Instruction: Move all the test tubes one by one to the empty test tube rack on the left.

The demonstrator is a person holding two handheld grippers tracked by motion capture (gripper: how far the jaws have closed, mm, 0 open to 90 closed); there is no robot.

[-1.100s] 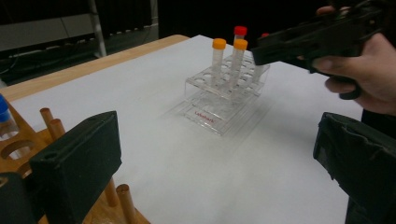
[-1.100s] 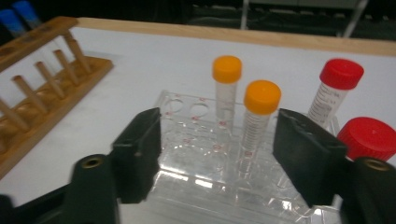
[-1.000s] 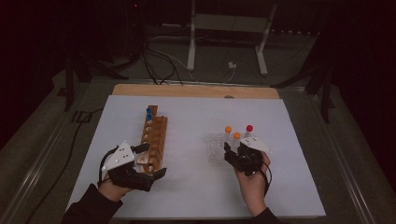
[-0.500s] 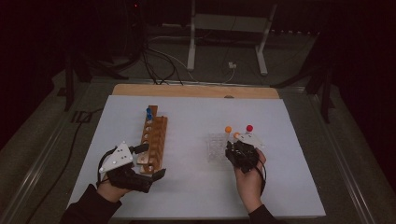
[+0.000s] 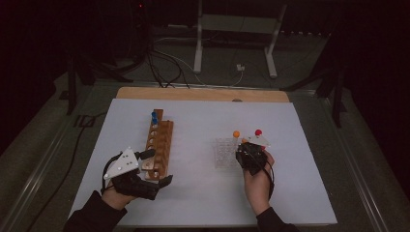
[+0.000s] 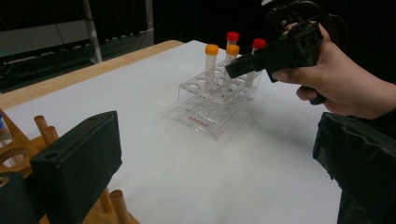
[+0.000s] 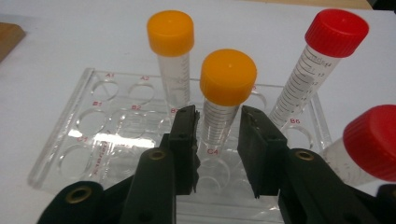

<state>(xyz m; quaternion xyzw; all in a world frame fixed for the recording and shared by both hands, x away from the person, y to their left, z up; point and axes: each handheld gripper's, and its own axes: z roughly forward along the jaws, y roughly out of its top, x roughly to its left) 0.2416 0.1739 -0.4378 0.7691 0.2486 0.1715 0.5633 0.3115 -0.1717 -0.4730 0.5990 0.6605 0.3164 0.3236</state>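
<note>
Closing right tool (image 7: 217, 128) around orange-capped tube (image 7: 225, 95)

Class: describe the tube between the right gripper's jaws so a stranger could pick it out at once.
On the white table stands a clear rack. The tube stands in hole C4, orange-capped, nearer the right gripper than the other orange one.

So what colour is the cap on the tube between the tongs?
Orange. The cap shows best in the right gripper view.
</note>
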